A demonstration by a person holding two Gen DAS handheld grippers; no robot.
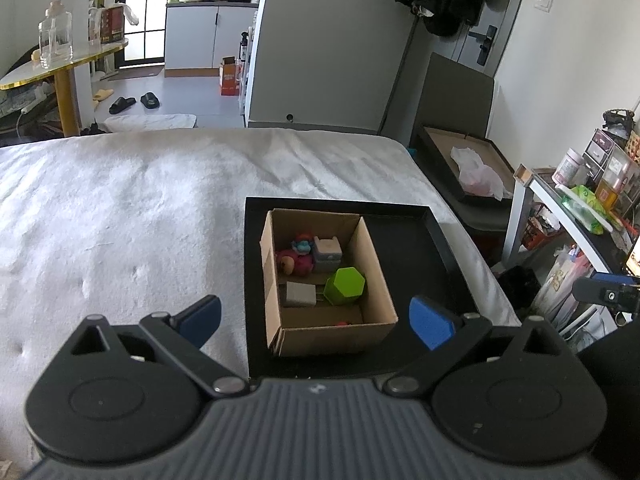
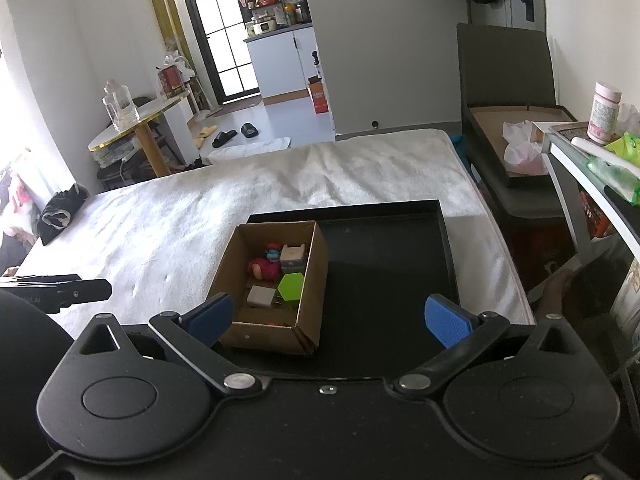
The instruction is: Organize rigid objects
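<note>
While both the left gripper (image 1: 316, 322) and right gripper (image 2: 328, 318) hover empty with jaws apart, the cardboard box (image 1: 376, 264) holding a green hexagonal block (image 1: 345, 286) sits at 9 o'clock in the black tray (image 1: 420, 256) on the bed (image 1: 120, 200).

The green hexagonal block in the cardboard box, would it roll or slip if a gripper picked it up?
The green hexagonal block has flat facets, so it probably settles rather than rolls. Its surface looks smooth and hard, so it may slip unless gripped across two opposite faces. It looks stiff and likely light, but it sits close to the cardboard box wall, leaving little room.
</note>
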